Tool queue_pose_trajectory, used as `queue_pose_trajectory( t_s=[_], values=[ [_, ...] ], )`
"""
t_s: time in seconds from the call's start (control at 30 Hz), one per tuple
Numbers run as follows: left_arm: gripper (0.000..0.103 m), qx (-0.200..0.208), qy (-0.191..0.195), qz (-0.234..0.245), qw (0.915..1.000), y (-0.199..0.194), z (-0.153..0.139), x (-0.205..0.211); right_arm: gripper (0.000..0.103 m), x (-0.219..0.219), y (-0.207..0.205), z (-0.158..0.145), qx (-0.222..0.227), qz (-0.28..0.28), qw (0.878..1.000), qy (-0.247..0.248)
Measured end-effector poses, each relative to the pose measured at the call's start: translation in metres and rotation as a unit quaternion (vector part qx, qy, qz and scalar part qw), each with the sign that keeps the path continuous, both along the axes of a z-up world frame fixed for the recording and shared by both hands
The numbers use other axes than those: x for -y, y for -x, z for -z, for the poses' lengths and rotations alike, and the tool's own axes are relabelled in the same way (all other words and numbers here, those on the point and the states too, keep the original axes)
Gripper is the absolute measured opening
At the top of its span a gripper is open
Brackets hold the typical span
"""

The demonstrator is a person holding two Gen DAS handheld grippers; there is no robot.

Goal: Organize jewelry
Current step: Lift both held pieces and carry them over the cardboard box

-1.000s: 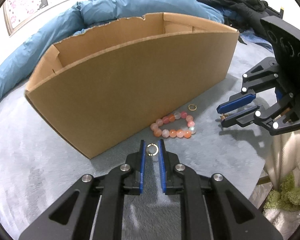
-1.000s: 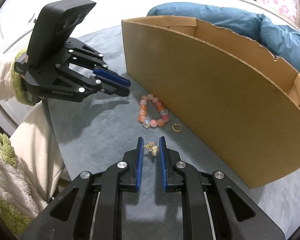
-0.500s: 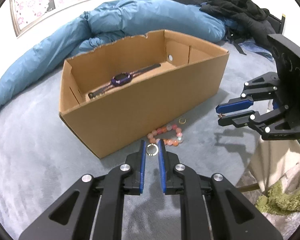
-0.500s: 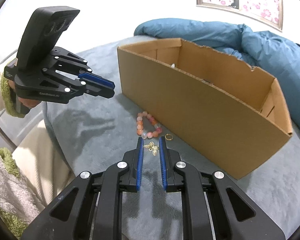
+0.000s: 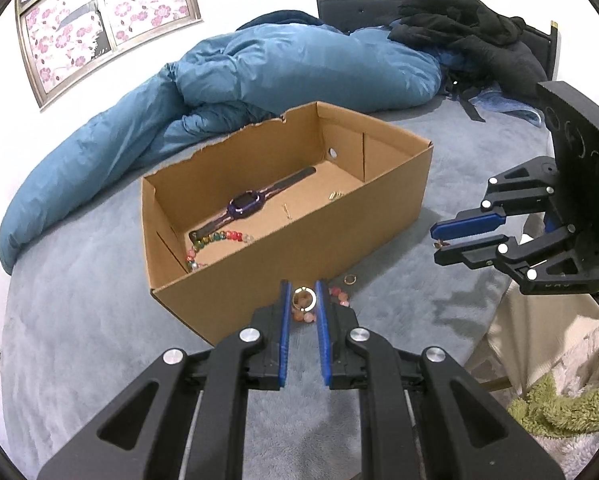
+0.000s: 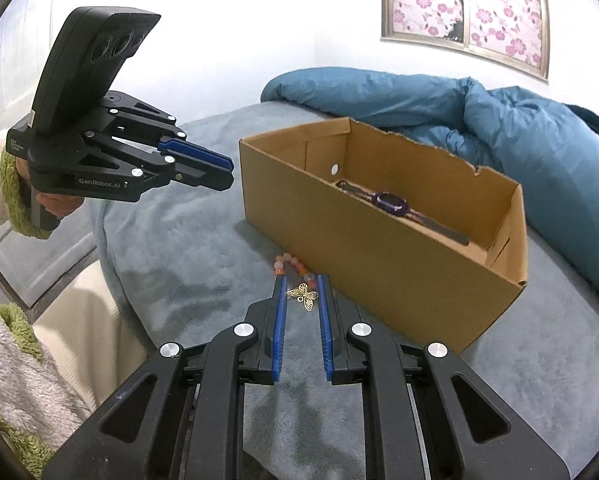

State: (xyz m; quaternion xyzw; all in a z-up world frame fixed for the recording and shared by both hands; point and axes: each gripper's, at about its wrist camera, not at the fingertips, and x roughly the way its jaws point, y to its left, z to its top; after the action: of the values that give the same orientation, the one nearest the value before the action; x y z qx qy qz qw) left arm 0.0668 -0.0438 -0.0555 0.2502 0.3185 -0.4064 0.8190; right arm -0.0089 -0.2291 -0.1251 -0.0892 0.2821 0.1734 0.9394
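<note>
My left gripper [image 5: 303,298] is shut on a small ring [image 5: 303,299], held in the air in front of the near wall of an open cardboard box [image 5: 379,216]. My right gripper [image 6: 302,294] is shut on a gold butterfly charm [image 6: 304,296], also lifted. Inside the box lie a purple watch [image 5: 246,205], a multicoloured bead bracelet [image 5: 215,238] and some small gold pieces [image 5: 335,195]. On the grey blanket by the box's near wall lie an orange bead bracelet [image 6: 289,264] and a thin gold ring [image 5: 350,279]. Each gripper shows in the other's view: the right gripper [image 5: 439,238] and the left gripper [image 6: 229,174].
A blue duvet [image 5: 299,64] is heaped behind the box, with black clothing [image 5: 459,28] on a dark chair at the back right. The grey blanket [image 5: 79,300] covers the bed. A person's fleece sleeve [image 6: 3,168] holds the left gripper. A window with floral film [image 6: 465,4] is on the wall.
Both grippers have risen with their pieces held, so the views now look down into the box, and its contents have come into sight. The orange bracelet and gold ring stay on the blanket.
</note>
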Motion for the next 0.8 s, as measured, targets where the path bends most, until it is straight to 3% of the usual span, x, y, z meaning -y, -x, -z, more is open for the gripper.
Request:
queue_pose_trajectory(
  t_s=[0.4,0.8],
  values=[
    [0.011,0.02,0.025,-0.005,0.9995,-0.001,-0.028,-0.002,0.013,0.0,0.008,-0.025,0.034,0.0,0.999,0.009],
    [0.011,0.062,0.058,0.003,0.9964,-0.019,-0.063,0.016,0.013,0.013,-0.008,-0.071,0.092,0.014,0.996,0.004]
  ],
)
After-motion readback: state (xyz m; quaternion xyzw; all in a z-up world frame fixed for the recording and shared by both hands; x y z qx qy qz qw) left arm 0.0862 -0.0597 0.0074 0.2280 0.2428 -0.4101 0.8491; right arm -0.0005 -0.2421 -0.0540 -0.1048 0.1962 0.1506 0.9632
